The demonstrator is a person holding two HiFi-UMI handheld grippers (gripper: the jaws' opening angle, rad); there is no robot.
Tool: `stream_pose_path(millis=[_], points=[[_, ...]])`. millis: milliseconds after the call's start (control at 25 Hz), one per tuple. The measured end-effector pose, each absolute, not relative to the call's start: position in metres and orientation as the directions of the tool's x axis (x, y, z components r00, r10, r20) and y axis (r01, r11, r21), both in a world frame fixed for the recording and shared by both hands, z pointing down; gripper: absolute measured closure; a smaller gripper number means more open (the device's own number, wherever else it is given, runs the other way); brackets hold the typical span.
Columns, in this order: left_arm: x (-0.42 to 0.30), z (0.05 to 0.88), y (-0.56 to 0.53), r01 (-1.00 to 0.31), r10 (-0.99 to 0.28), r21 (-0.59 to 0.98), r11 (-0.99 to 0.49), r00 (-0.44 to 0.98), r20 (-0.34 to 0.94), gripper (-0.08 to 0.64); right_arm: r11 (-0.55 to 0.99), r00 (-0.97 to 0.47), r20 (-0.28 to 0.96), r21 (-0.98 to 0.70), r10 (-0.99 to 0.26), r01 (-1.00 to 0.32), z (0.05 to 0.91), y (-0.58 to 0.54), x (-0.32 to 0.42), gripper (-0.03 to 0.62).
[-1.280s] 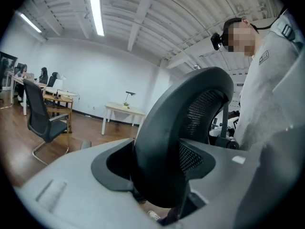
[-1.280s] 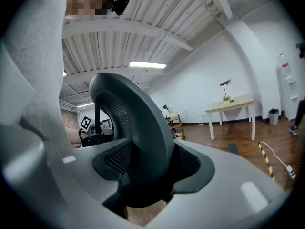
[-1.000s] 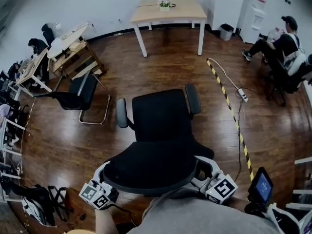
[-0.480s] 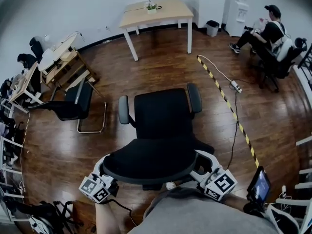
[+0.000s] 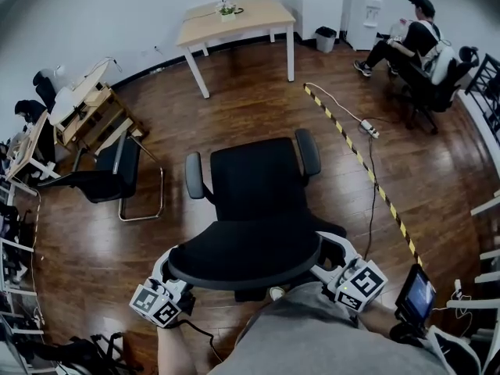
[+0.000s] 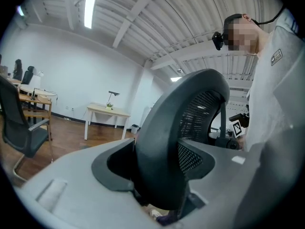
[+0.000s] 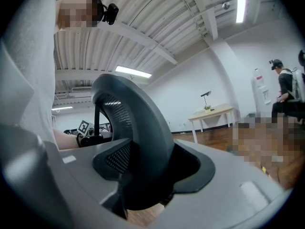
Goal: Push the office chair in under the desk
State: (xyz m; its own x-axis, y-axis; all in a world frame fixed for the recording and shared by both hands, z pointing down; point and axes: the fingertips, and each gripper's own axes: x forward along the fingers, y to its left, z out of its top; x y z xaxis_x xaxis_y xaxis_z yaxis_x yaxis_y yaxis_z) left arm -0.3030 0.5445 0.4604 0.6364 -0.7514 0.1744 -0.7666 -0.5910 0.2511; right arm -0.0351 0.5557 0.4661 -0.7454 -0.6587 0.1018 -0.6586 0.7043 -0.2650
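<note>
Black mesh office chair held by its backrest
Left hand-held gripper and right hand-held gripper clamp its rim.

The office chair has a matt black cloth seat. Its backrest is open mesh framed by a smooth, faintly shiny black plastic rim. The left tool and right tool are matt grey plastic. The floor is dark, glossy wood. The surface has a pale, matt wooden top.
</note>
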Motion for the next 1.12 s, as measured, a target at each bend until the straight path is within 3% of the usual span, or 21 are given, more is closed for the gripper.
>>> stream_pose_path(millis=[480,1120], points=[[-0.305,0.458,0.516,-0.737,-0.723,0.280,-0.615,0.669,0.173,0.308,0.701,-0.753,0.131,-0.291,-0.645,-0.651,0.465,0.531,-0.041,0.334],[-0.317,0.456,0.400,-0.721,-0.703,0.285,-0.632,0.688,0.182,0.307,0.685,-0.741,0.143,-0.300,-0.656,-0.664,0.465,0.423,-0.053,0.337]])
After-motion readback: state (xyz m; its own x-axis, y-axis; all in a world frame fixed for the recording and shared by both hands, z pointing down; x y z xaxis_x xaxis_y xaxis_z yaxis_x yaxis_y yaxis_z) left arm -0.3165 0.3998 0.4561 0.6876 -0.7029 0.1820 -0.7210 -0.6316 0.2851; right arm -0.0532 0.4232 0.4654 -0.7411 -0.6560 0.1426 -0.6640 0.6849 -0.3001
